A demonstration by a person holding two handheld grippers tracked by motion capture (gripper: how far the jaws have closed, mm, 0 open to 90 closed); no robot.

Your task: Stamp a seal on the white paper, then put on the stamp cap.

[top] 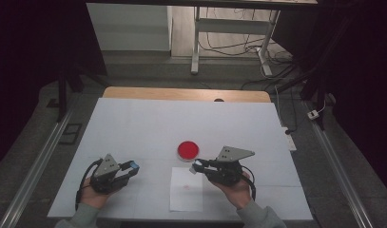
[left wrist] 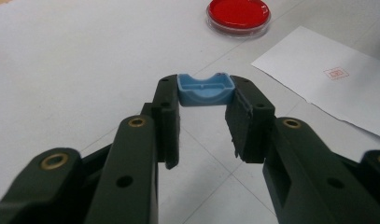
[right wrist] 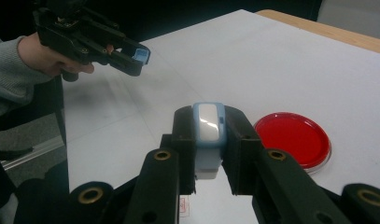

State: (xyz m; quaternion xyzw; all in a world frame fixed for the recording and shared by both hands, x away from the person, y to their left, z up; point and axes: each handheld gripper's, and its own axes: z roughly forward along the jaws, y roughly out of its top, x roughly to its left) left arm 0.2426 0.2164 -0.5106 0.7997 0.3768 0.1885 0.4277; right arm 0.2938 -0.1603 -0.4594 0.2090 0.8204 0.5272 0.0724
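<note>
While clamped in tools: stamp (right wrist: 208,135) + blue cap (left wrist: 205,89); red-filled dish (top: 187,150)

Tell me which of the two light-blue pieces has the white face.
The one clamped in the right gripper: the tall stamp piece, with a glossy white panel on its end. The blue cap in the left gripper is a hollow, all-blue shell.

Red round dish (top: 187,150), white paper sheet (top: 186,189), white table (top: 134,128)

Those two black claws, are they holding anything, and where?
Left gripper pinches a blue cap by its ends; right gripper clamps a white-and-blue stamp body by its sides.
</note>
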